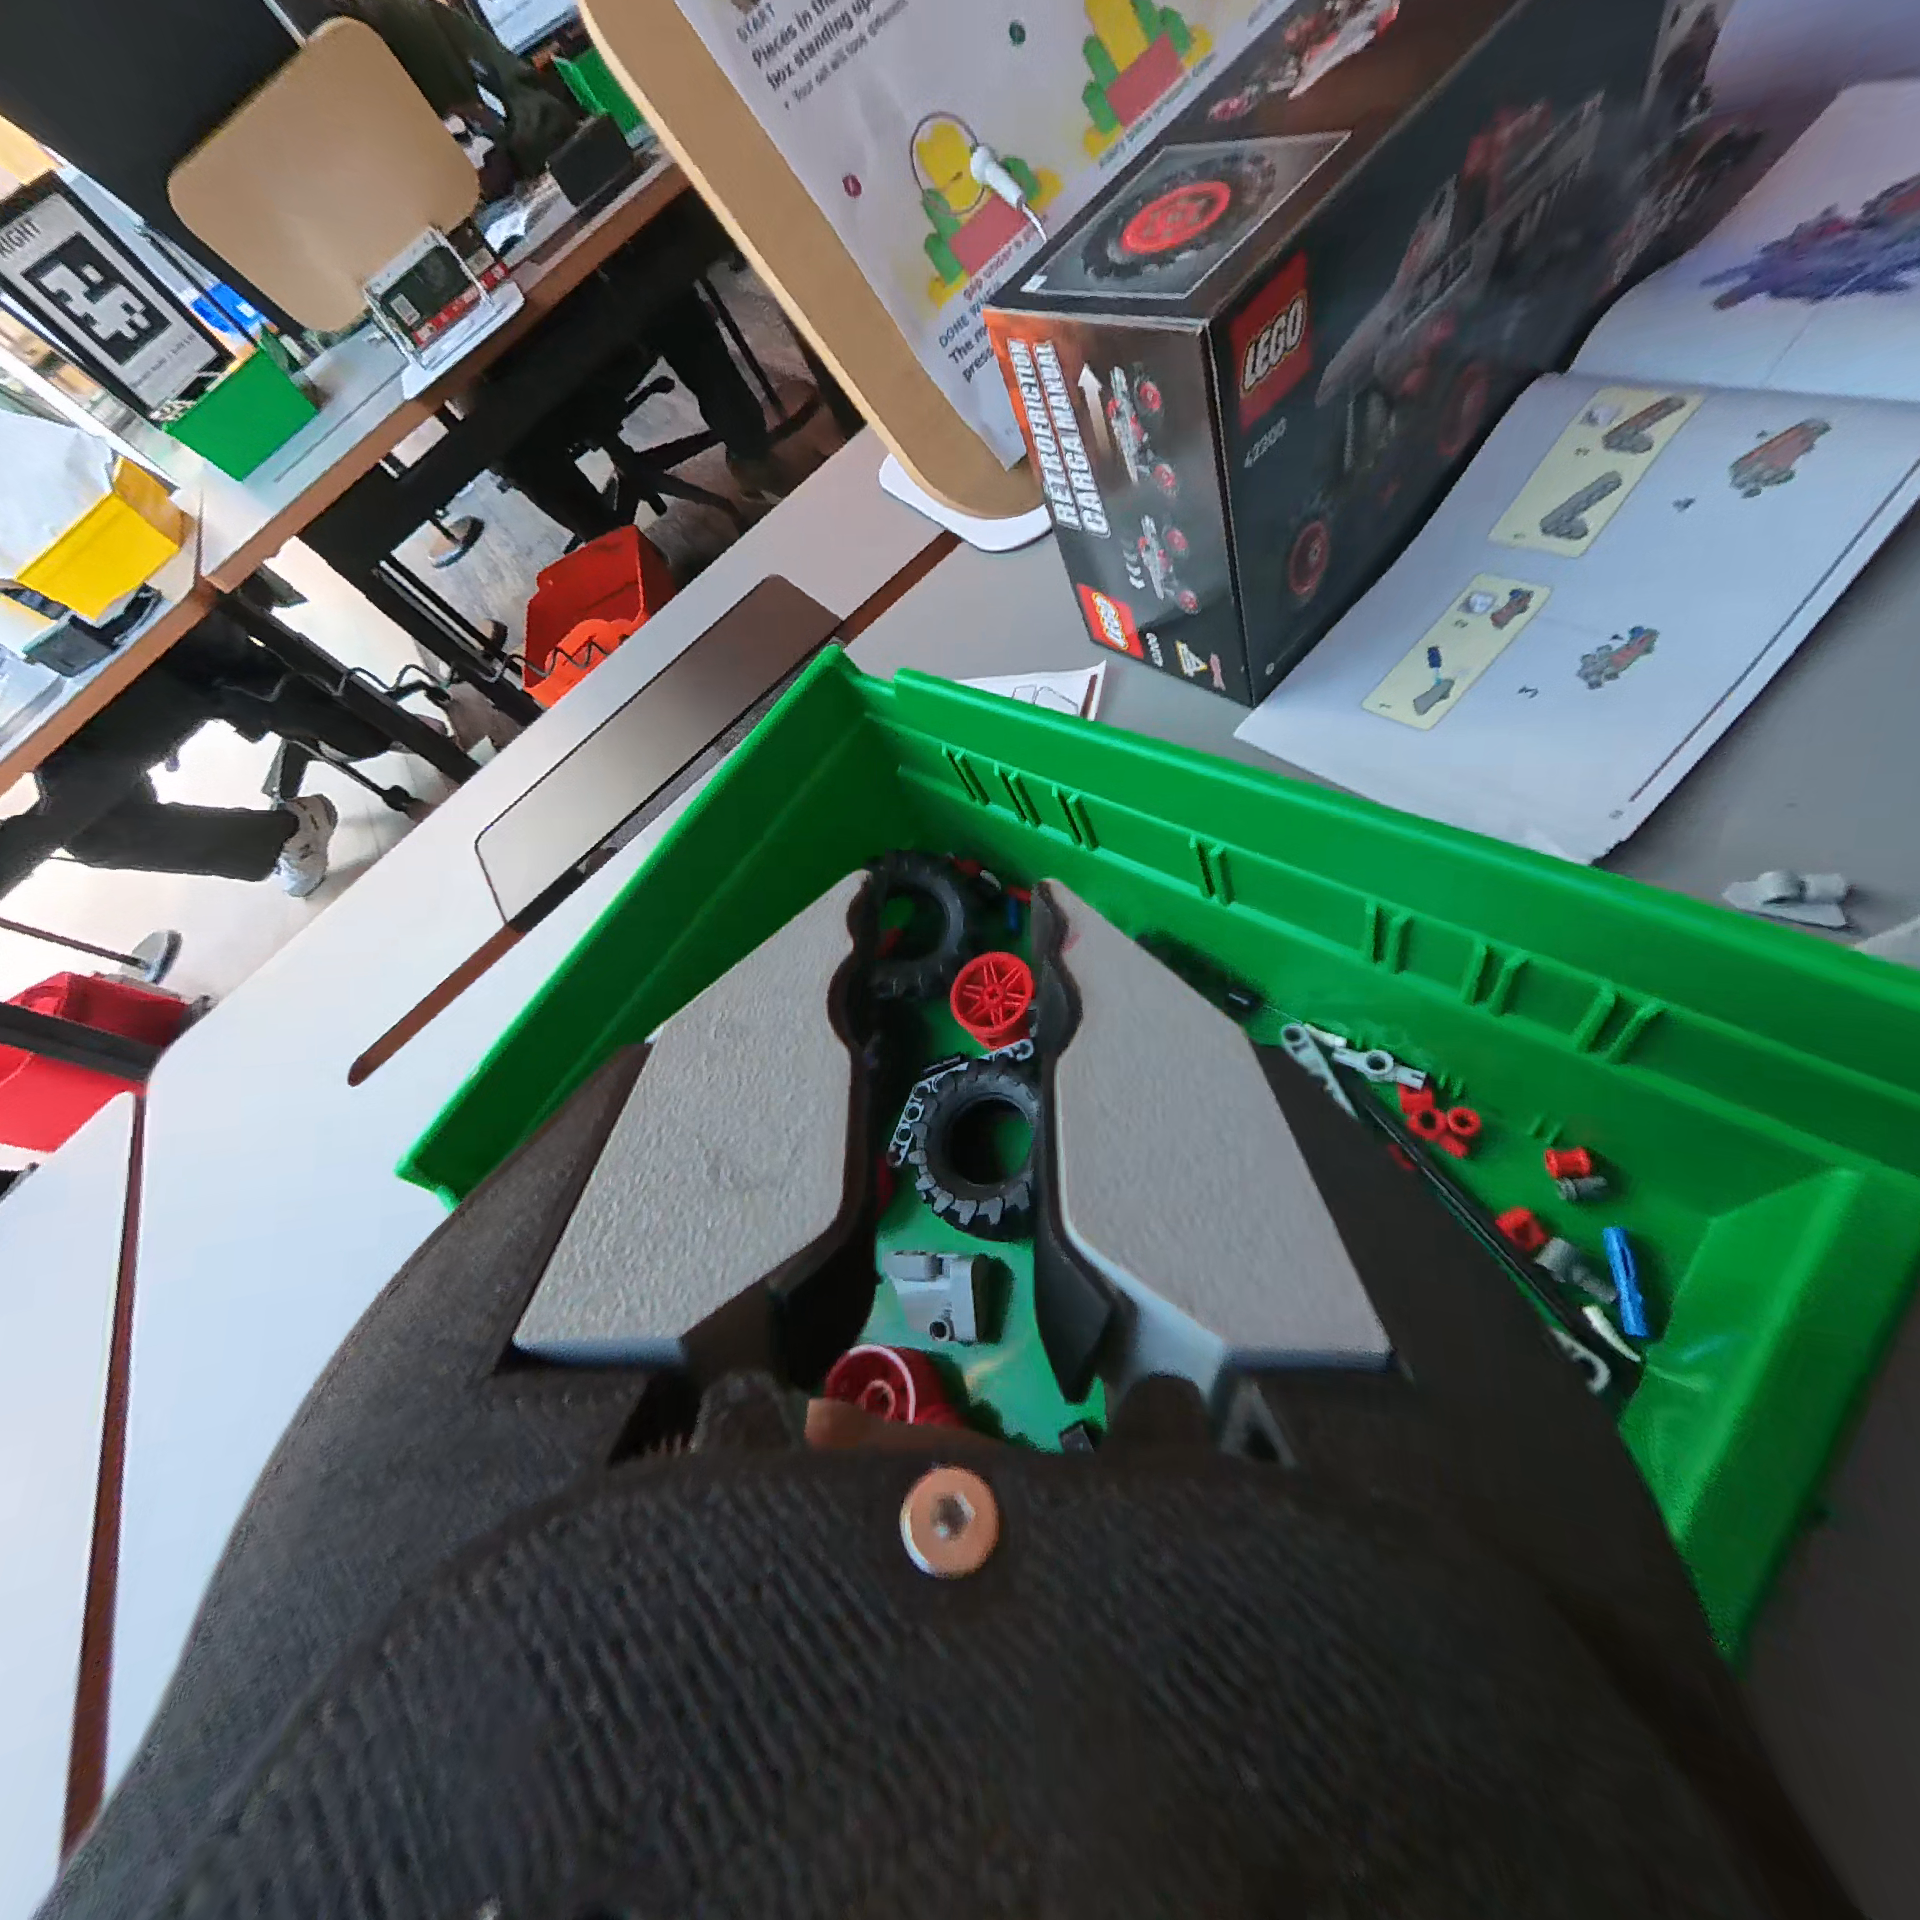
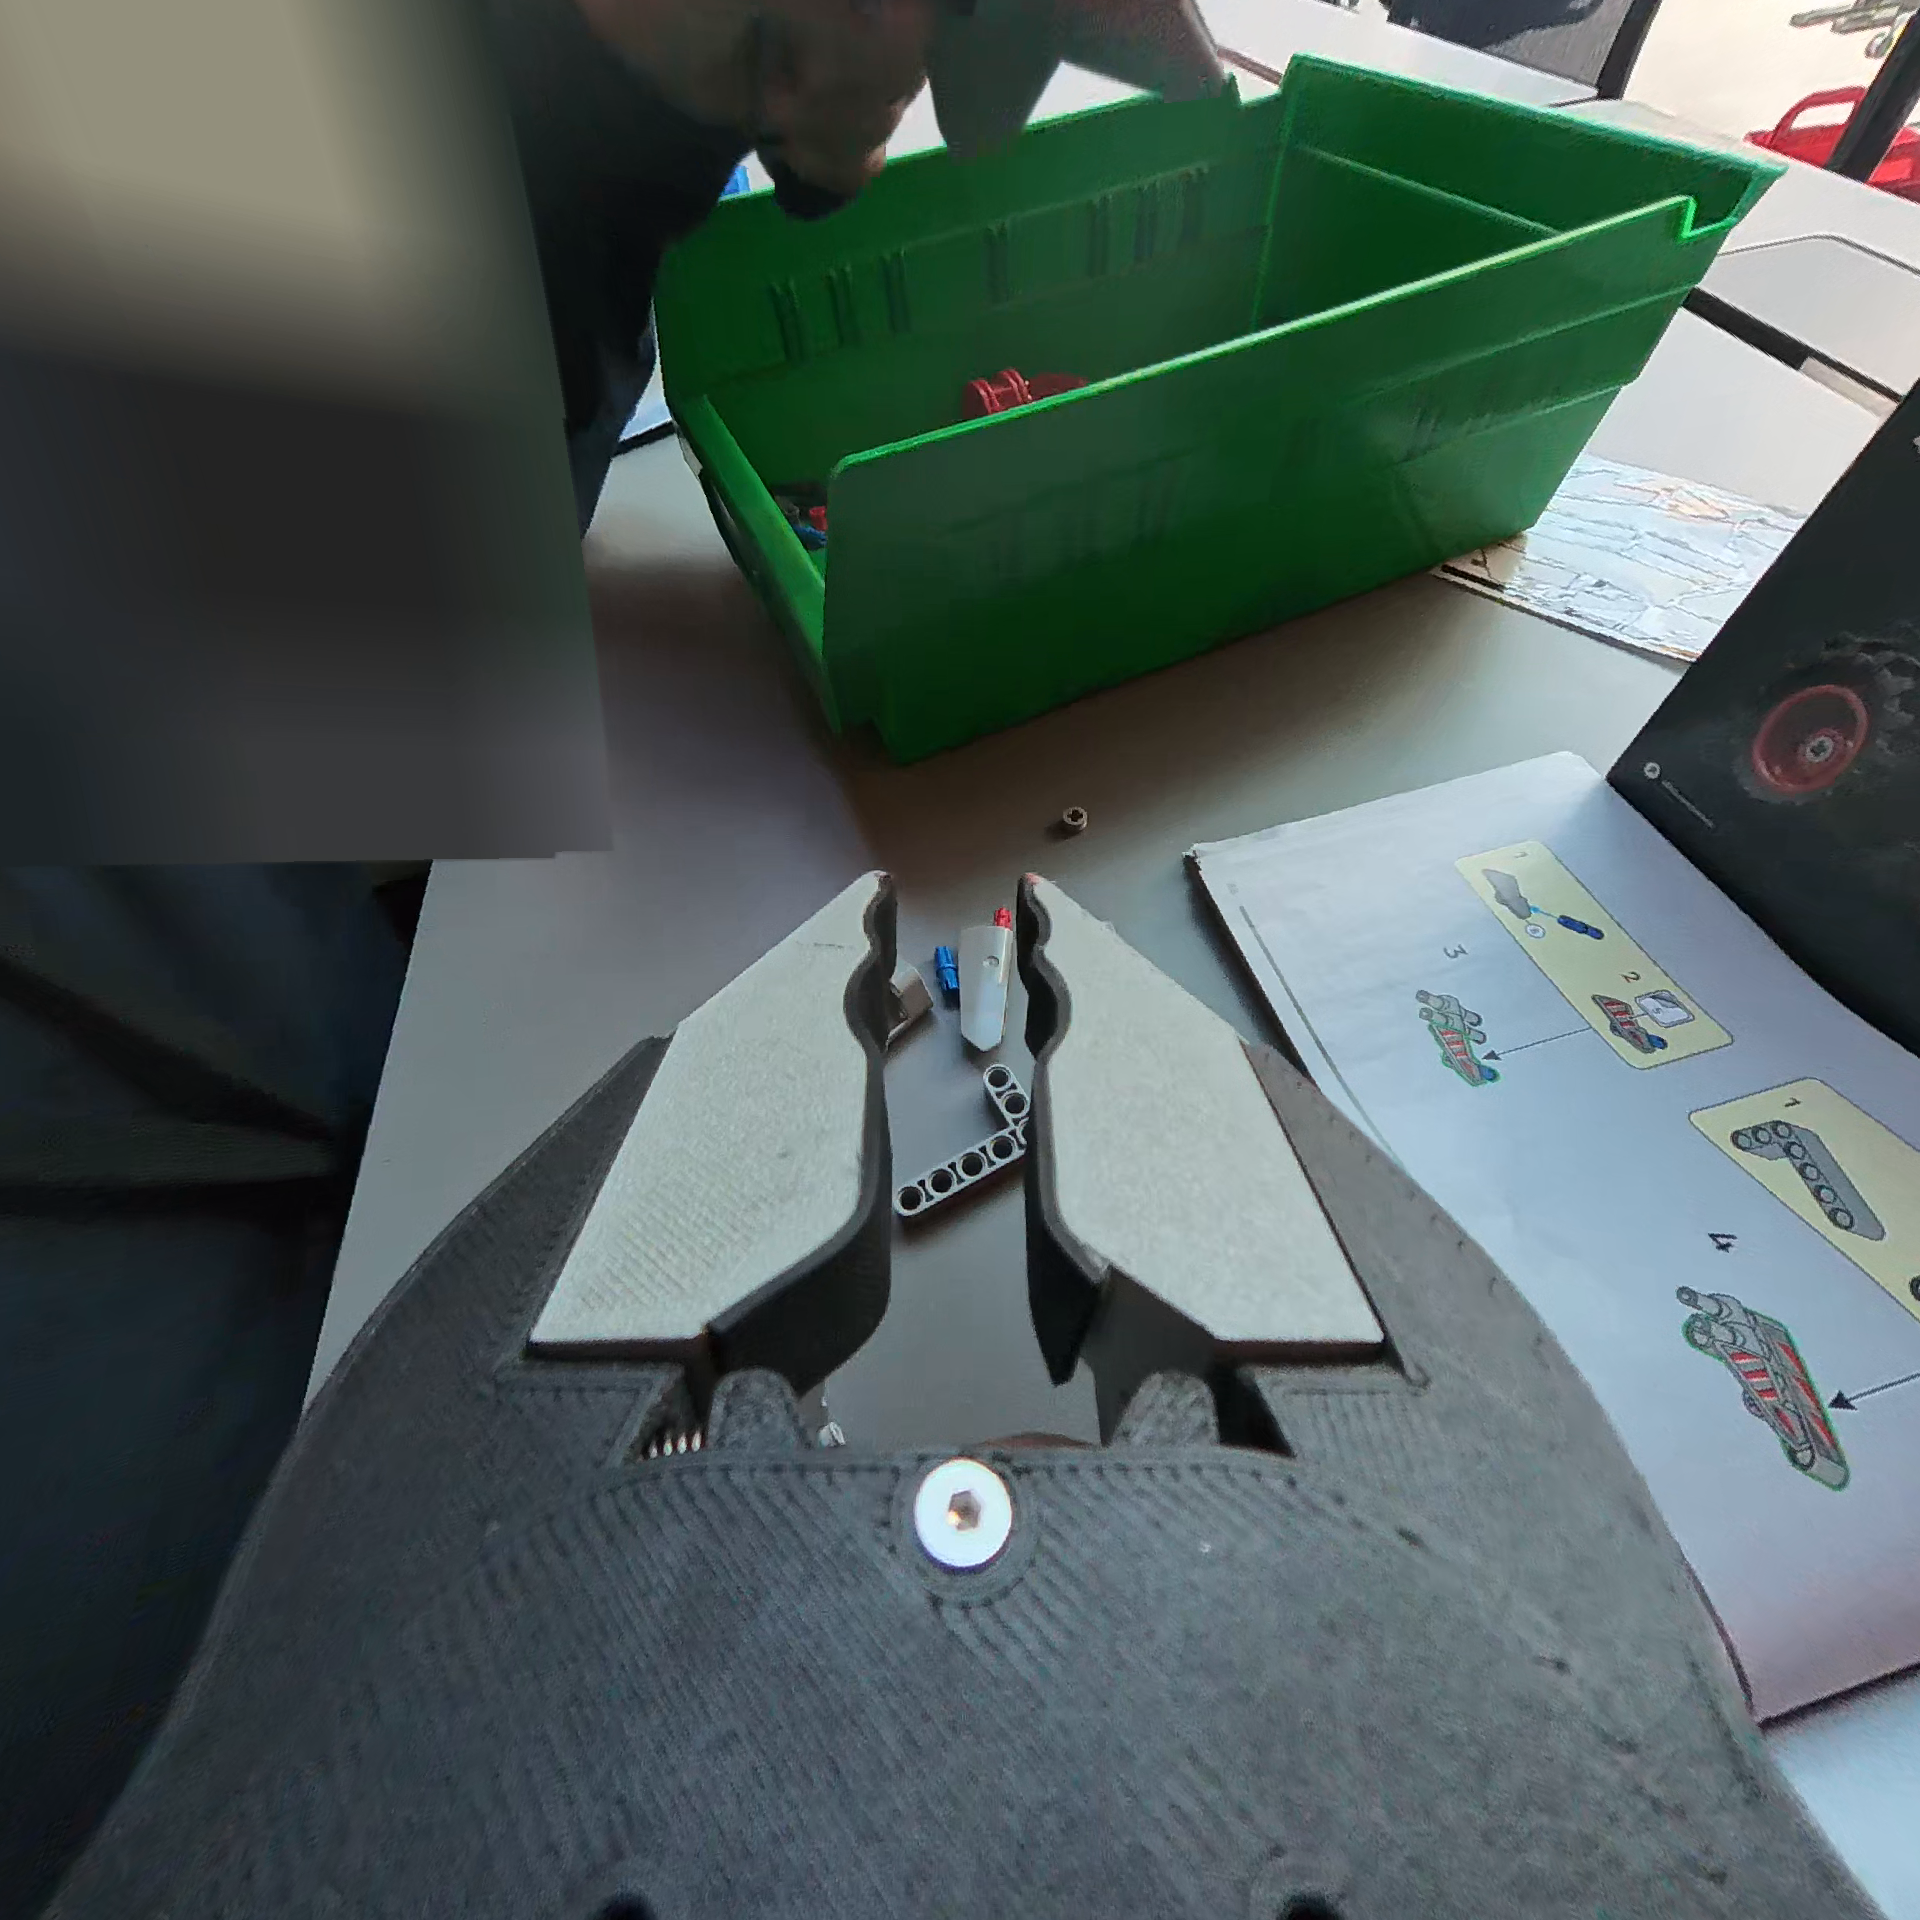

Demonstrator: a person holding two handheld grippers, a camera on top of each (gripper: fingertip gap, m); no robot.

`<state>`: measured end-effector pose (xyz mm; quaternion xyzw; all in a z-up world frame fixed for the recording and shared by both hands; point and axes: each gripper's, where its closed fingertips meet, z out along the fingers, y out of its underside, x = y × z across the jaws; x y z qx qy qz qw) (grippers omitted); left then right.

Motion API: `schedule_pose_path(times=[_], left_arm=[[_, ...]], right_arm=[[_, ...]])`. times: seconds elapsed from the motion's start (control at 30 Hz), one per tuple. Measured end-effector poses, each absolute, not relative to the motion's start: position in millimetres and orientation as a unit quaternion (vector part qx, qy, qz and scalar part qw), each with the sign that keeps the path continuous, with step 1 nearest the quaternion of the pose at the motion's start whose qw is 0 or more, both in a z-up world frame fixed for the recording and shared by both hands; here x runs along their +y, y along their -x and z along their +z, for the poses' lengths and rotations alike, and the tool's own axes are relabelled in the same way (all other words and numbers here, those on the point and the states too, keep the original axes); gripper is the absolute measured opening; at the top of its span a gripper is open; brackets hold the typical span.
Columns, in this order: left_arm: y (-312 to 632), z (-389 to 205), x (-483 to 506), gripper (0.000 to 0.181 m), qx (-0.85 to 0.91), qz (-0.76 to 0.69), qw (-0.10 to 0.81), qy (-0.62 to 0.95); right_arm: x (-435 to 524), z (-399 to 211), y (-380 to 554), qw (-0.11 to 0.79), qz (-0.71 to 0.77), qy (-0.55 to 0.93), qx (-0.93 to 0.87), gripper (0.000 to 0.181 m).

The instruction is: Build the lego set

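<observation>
My left gripper [image 1: 951, 894] is open and empty, held over the green bin [image 1: 1382, 862]. Between its fingers, down in the bin, lie a black tyre [image 1: 977, 1143], a red wheel hub [image 1: 992, 992], a second tyre [image 1: 920, 920] and a grey block [image 1: 940, 1294]. Small red, grey and blue pieces [image 1: 1538, 1205] lie along the bin's right side. My right gripper [image 2: 956, 883] is open and empty above the table. Below it lie a bent grey beam [image 2: 971, 1153], a white panel piece [image 2: 985, 987] and a blue pin [image 2: 944, 968]. The bin [image 2: 1143, 561] stands beyond.
The open instruction booklet [image 2: 1558, 1143] lies right of my right gripper; it also shows in the left wrist view [image 1: 1621, 582]. The black set box [image 1: 1351, 343] stands behind it. A small round piece [image 2: 1073, 821] lies on the table. A person leans over the bin. My right fingertips sit around 25 centimeters from my left ones. My right gripper is the nearer one to the blue pin [image 2: 944, 968]: about 7 centimeters, against 25 centimeters.
</observation>
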<state>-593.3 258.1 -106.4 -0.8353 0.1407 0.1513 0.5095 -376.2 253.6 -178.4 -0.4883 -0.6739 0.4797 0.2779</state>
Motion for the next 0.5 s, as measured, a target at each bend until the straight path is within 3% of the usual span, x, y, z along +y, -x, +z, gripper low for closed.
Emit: schedule_pose_path(times=[0.03, 0.17, 0.33, 0.5], left_arm=[[594, -110, 259, 0.026, 0.142, 0.156, 0.503, 0.838], [602, -124, 259, 0.026, 0.145, 0.189, 0.470, 0.850], [614, -91, 248, 0.021, 0.109, 0.196, 0.524, 0.822], [621, -98, 248, 0.014, 0.103, 0.206, 0.510, 0.829]], right_arm=[[254, -179, 376, 0.280, 0.477, 0.488, -0.675, 0.020], [258, -180, 375, 0.286, 0.471, 0.491, -0.675, 0.020], [259, -181, 375, 0.281, 0.473, 0.497, -0.671, 0.020], [257, -181, 375, 0.280, 0.474, 0.495, -0.672, 0.020]])
